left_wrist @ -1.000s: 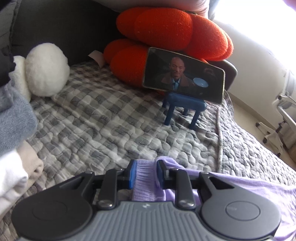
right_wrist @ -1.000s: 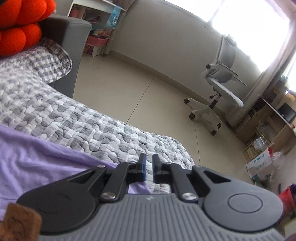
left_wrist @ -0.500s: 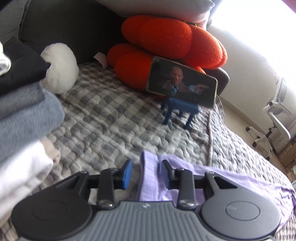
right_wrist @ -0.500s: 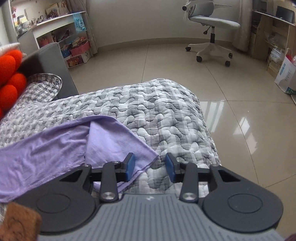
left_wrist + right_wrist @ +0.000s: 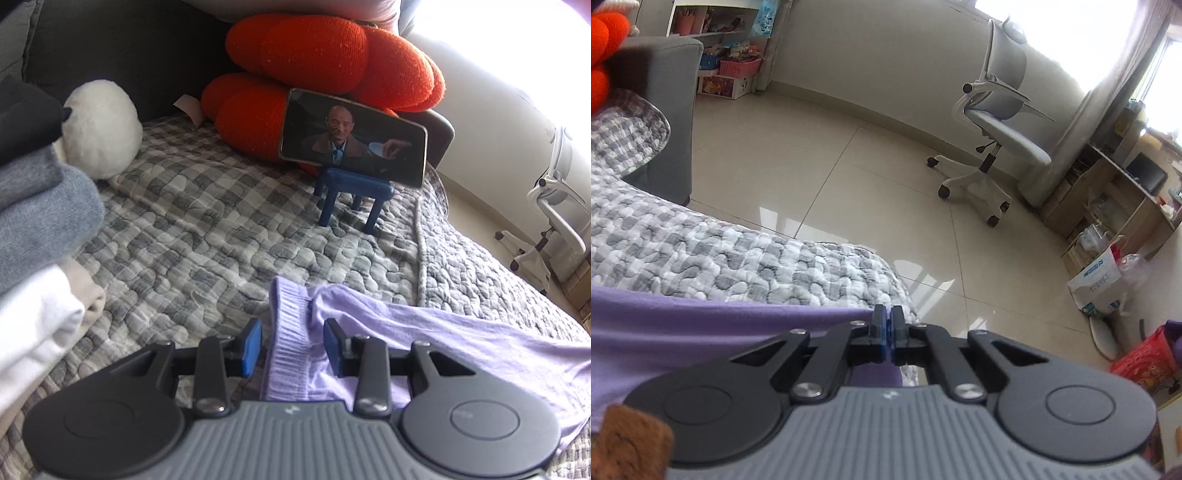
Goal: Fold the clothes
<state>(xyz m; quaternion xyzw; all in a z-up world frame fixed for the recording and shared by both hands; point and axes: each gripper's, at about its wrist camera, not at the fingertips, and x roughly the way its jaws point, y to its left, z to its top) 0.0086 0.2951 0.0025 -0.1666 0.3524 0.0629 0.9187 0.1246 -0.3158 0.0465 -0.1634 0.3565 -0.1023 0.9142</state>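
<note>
The lavender garment point(image 5: 424, 343), light, limp and prone to sagging, lies on the quilt point(image 5: 221, 229) at lower right; the left gripper point(image 5: 291, 345) straddles its ribbed hem unpinched, while the right gripper point(image 5: 886, 332), pressed together, pinches a corner, a sound hold.

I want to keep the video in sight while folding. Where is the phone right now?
In the left wrist view the phone sits sideways on a blue stand on the checked quilt, right of centre, just in front of the orange cushion.
</note>
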